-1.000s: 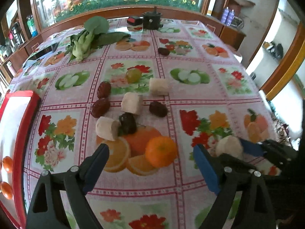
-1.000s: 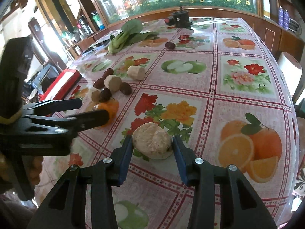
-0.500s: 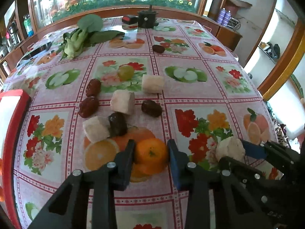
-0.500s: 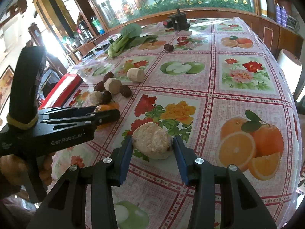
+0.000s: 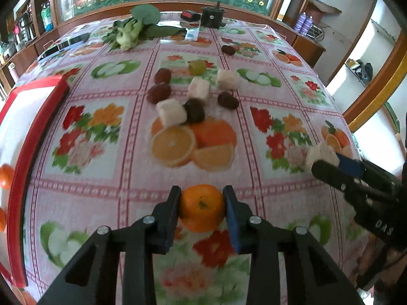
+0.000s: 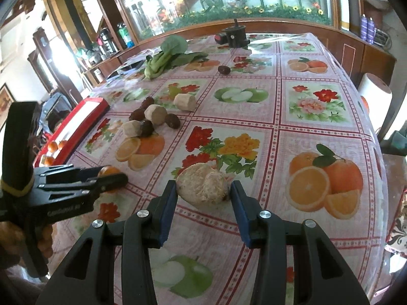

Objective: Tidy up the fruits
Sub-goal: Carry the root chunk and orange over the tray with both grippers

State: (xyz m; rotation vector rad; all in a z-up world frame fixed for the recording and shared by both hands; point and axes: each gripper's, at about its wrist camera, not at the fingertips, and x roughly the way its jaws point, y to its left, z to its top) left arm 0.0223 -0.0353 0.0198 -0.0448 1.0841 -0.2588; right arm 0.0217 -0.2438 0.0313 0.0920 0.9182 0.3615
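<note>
My left gripper (image 5: 202,191) is shut on a small orange (image 5: 201,207), held close over the flowered tablecloth, nearer than the pile. In the right wrist view that left gripper (image 6: 112,178) shows at the left with the orange (image 6: 108,170) between its fingers. My right gripper (image 6: 203,185) is shut on a pale beige chunk (image 6: 201,180), just over the cloth. The left wrist view shows it at the right edge, the right gripper (image 5: 328,162) gripping the chunk (image 5: 321,153). Dark dates and pale chunks (image 5: 193,96) lie grouped mid-table, a green grape (image 5: 197,66) behind them.
A red-rimmed white tray (image 5: 38,127) stands at the left table edge with small oranges (image 5: 5,175) in it. Leafy greens (image 5: 132,29) and a black device (image 5: 212,16) sit at the far end. A lone date (image 5: 228,50) lies far right.
My left gripper shut on the orange and drew it away from the pile toward the near edge. The right gripper kept its hold on the beige chunk and barely shifted.
</note>
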